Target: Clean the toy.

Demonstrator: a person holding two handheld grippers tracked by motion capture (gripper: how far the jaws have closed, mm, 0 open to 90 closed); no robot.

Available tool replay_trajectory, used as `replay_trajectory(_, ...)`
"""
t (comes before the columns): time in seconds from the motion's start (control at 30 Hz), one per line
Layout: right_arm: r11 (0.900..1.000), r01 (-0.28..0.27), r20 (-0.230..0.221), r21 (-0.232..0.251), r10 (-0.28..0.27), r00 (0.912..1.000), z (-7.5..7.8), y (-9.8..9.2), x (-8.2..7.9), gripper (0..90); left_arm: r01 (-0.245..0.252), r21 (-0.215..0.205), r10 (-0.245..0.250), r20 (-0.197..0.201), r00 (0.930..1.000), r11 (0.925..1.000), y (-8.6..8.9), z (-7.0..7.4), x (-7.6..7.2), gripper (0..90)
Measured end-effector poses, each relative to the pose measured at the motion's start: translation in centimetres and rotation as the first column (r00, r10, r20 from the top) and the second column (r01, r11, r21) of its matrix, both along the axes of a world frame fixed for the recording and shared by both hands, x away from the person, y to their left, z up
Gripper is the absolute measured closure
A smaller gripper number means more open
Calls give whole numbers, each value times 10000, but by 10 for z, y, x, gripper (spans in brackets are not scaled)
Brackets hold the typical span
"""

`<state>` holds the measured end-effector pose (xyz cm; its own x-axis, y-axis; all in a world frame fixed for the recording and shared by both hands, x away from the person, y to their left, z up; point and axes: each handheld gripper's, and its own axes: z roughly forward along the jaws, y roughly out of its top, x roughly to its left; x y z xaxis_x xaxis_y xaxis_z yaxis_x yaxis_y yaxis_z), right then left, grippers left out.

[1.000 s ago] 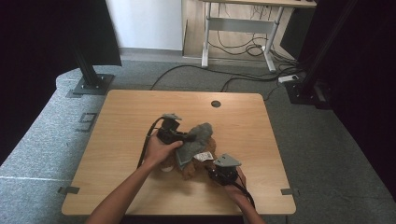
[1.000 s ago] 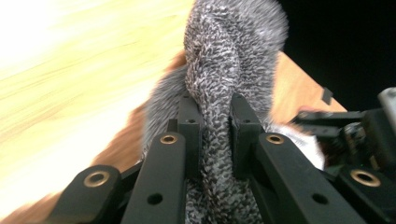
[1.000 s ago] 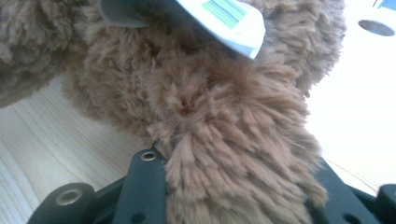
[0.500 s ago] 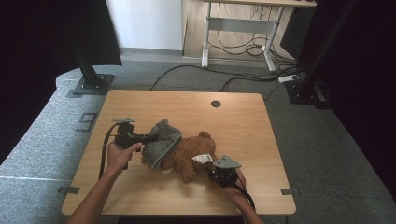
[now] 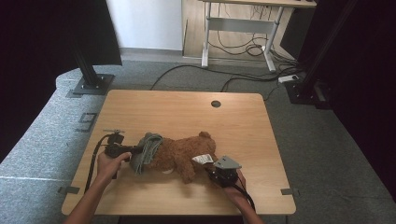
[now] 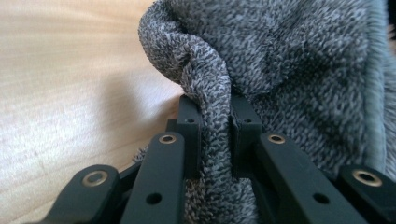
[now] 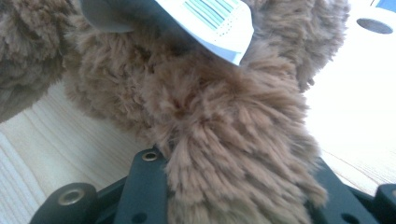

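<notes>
A brown plush bear [image 5: 182,151] lies on its side across the front half of the wooden table [image 5: 187,112]. A white barcode tag [image 5: 201,159] hangs from it. A grey knitted cloth [image 5: 145,150] wraps the bear's left end. My left gripper [image 5: 135,150] is shut on a fold of that cloth [image 6: 289,70], the fold pinched between its pads [image 6: 191,126]. At the bear's right end my right gripper [image 5: 213,169] is shut on a furry limb [image 7: 219,154], with the tag [image 7: 205,18] just above; its fingers [image 7: 142,186] flank the fur.
A round cable hole [image 5: 215,103] sits near the table's far edge. Bare wood [image 5: 154,107] stretches behind the bear. On the floor are a black stand base [image 5: 91,86] at the left and cables [image 5: 243,79] beyond the table.
My left gripper has moved left and down with the grey cloth, dragging it from over the bear's middle to its left end. The bear now lies stretched out. The right gripper stayed put.
</notes>
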<state>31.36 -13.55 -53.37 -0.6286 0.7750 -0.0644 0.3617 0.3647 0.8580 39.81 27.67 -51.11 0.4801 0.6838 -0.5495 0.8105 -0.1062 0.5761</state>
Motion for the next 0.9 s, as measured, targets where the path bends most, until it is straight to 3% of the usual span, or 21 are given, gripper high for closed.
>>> replay_trajectory(0.07,10000,-12,19,20,11,10000,0,-1,-1,646,30,262,-27,-94,10000,9997,-2,-4,1,769)
replay_trajectory(0.13,10000,-26,-14,72,26,10000,0,-1,-2,645,38,245,-34,-159,9999,9997,-3,-5,3,769)
replay_trajectory(0.23,9999,-41,-23,141,42,10000,0,-2,-1,643,-35,186,33,101,9999,9998,0,5,2,768)
replay_trajectory(0.3,9998,-84,-40,180,85,10000,0,-3,-1,641,-58,-206,67,449,9990,9998,3,17,1,769)
replay_trajectory(0.4,9997,-143,-26,185,144,9999,0,-3,-1,640,111,-1236,3,923,9957,9923,5,40,0,769)
replay_trajectory(0.53,9997,-237,61,70,237,9997,0,-2,-1,640,437,-1594,-221,1354,9906,9862,-6,65,5,768)
replay_trajectory(0.63,9997,-241,88,25,241,9997,0,-1,-2,639,930,-2133,-640,1392,9882,9726,-25,77,12,768)
replay_trajectory(0.77,9997,-262,126,-6,262,9996,0,-1,-3,638,1328,-1541,-1065,1676,9801,9791,-58,81,18,768)
replay_trajectory(0.83,9995,-313,176,-40,314,9994,0,-1,-3,637,1453,-1108,-1257,1670,9779,9832,-74,79,20,768)
replay_trajectory(0.9,9995,-320,164,-74,321,9993,0,-1,-5,636,1645,-852,-1495,1592,9758,9827,-86,75,21,768)
